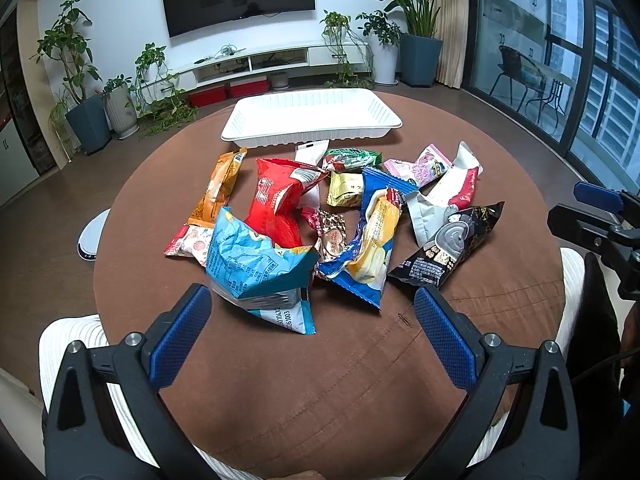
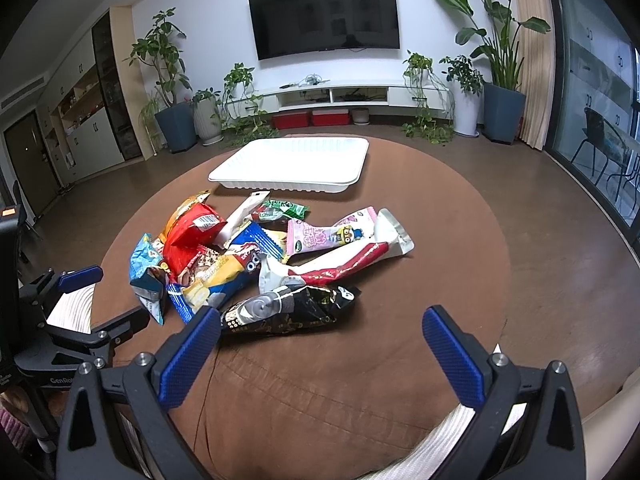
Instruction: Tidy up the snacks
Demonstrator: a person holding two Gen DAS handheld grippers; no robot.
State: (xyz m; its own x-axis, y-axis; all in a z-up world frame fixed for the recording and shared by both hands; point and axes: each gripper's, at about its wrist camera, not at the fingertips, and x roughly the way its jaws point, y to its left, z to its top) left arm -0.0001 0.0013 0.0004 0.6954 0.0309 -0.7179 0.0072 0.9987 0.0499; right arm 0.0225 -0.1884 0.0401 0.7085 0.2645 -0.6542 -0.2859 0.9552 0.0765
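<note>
Several snack packets lie heaped in the middle of a round brown table (image 1: pixel 320 380). Behind the heap stands a white plastic tray (image 1: pixel 312 116) (image 2: pixel 292 164) with nothing in it. In the left wrist view a light blue bag (image 1: pixel 260 268) is nearest, with a red bag (image 1: pixel 280 200), an orange packet (image 1: pixel 218 188) and a black packet (image 1: pixel 452 244) around it. My left gripper (image 1: pixel 312 300) is open just short of the light blue bag. My right gripper (image 2: pixel 322 322) is open at the near side of the black packet (image 2: pixel 292 308); a pink packet (image 2: pixel 332 236) lies beyond.
A white cloth (image 1: pixel 76 344) hangs at the table's near edge. Potted plants (image 2: pixel 176 120), a low white TV bench (image 2: pixel 340 96) and a wall TV (image 2: pixel 324 16) stand at the back. Glass doors (image 1: pixel 580 80) are on the right. The other gripper (image 1: pixel 600 224) shows at the right edge.
</note>
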